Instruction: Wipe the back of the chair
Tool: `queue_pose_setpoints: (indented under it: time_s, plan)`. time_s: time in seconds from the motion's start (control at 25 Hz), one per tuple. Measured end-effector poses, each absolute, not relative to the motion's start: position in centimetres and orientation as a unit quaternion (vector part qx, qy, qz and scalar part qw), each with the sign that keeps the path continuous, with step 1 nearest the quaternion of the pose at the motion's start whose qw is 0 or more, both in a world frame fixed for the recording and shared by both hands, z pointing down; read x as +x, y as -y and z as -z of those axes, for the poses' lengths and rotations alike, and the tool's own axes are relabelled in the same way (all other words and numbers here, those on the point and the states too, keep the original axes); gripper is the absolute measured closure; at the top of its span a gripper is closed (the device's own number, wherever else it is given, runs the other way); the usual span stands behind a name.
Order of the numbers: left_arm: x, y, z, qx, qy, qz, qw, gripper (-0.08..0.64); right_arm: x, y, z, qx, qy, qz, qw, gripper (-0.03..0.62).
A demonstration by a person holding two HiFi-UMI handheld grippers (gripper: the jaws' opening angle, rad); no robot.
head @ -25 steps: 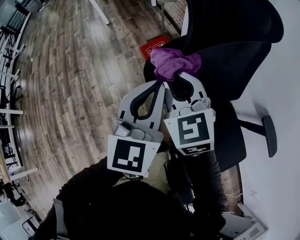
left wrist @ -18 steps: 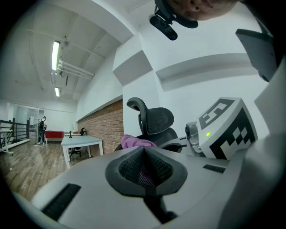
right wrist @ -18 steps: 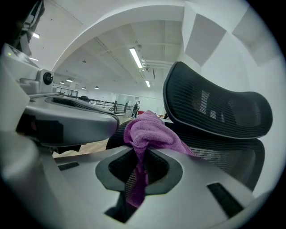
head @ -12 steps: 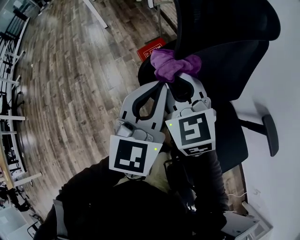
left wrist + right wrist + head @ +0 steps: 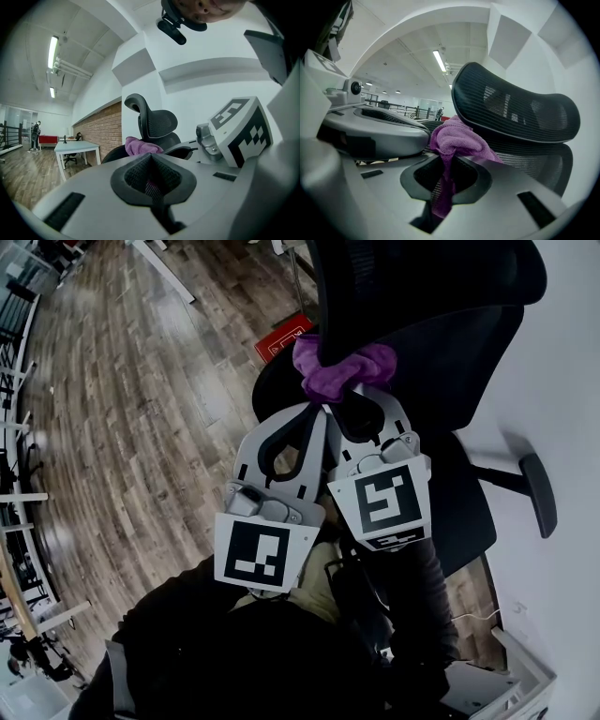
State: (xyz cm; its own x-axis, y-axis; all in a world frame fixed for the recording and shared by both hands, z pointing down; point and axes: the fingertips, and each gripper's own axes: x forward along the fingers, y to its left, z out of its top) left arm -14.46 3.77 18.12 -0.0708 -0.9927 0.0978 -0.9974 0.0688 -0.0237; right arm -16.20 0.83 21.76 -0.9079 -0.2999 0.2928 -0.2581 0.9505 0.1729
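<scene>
- At far right: one chair (image 5: 422, 306), one purple cloth (image 5: 342, 369), two grippers.
- Clamped in right gripper (image 5: 354, 397): purple cloth, bunched beyond its jaws against chair.
- Just left, left gripper (image 5: 315, 411): jaws together, empty.

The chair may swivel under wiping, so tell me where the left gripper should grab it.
Probably the headrest: its rim is a thin, firm edge the jaws could straddle, unlike the broad mesh backrest. Bring the left gripper in from the left end, clear of the purple cloth the right gripper holds.
</scene>
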Motion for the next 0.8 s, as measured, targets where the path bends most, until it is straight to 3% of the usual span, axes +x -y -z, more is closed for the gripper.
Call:
queue_pose_setpoints:
  time_s: [0.8]
  plan:
    - [-13.0, -0.1, -18.6, 0.713, 0.699, -0.044, 0.038, 0.551, -14.4, 3.7, -21.8, 0.190, 0.968, 0.048, 0.156, 0.546]
